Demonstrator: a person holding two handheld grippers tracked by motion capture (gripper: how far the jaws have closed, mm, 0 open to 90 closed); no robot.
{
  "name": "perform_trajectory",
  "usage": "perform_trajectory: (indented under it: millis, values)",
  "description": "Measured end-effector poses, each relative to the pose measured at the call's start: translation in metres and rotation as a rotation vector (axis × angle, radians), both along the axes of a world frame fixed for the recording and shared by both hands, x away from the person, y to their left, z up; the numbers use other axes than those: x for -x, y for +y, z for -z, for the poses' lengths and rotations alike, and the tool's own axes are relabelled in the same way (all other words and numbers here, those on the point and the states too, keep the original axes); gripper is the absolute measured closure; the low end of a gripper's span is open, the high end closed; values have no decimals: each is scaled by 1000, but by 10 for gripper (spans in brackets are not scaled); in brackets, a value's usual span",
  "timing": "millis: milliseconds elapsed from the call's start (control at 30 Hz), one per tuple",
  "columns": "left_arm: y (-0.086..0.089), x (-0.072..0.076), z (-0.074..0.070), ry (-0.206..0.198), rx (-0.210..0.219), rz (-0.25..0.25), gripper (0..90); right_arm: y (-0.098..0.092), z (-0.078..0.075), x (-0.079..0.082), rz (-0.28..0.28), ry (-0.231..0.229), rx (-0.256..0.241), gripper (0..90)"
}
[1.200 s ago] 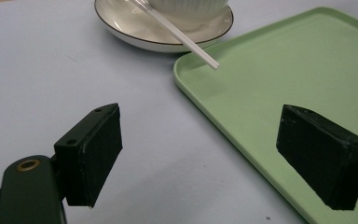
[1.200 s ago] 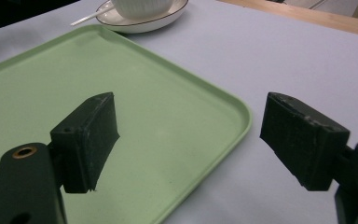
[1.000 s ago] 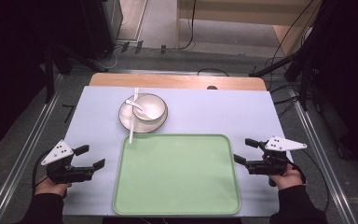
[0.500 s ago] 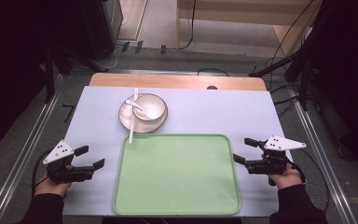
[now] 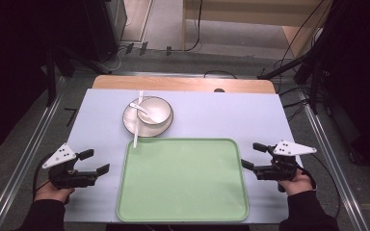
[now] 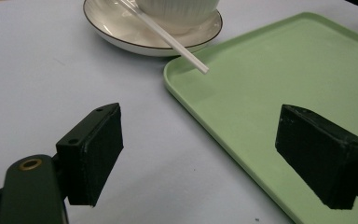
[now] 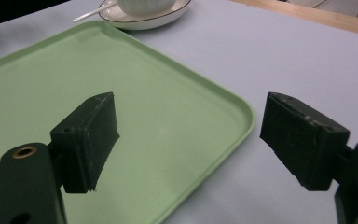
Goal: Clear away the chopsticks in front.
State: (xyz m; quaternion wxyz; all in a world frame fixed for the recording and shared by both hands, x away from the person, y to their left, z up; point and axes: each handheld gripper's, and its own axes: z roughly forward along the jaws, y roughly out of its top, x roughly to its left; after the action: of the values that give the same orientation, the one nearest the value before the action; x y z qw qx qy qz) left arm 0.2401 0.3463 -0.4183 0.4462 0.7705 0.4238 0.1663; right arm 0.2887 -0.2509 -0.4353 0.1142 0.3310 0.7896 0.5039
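Two grippers wait on a pale blue table top [image 5: 221,115], one at each side of a big light green plastic tray [image 5: 183,185]. From the high view, the left gripper [image 5: 96,162] sits in the lower left of the frame, just beside the tray's left edge, and its jaws are spread wide with nothing between them. The right gripper [image 5: 251,156] sits in the lower right of the frame, just beside the tray's right edge, and its jaws are spread wide too, holding nothing. A round white saucer with a dark rim [image 5: 130,122] lies above the tray's upper left corner, in the middle of the frame. A small white bowl [image 5: 156,111] stands on the saucer, and a little white spoon [image 5: 138,108] leans in it. A long thin white stick [image 5: 137,120] lies across the saucer, and its lower end reaches just over the tray's corner. In the left gripper view, that stick [image 6: 168,37] points down from the saucer [image 6: 116,32] toward the tray [image 6: 279,79].
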Motion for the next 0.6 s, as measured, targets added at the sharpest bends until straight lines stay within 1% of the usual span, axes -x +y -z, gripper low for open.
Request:
perform_trajectory:
  millis: [133,200,300,433,500,533,600]
  values:
    - [0,-1,0,5,-11,-6,146,-1,0,0,3,-5,-1,194]
    - [-1,-1,0,7,-8,-14,145,-1,0,0,3,-6,0,194]
    - [-1,-1,1,-8,-25,-7,146,-1,0,1,0,-2,1,194]
    - [-1,-1,1,-20,-21,-7,145,-1,0,1,-2,-2,3,195]
    - [0,-1,1,-3,-8,0,151,-1,0,1,-2,-2,3,195]
    - [-1,-1,1,-5,-8,-1,152,-1,0,1,0,-1,3,195]
    - [0,-1,2,-1,-22,-6,152,-2,0,2,1,-1,4,195]
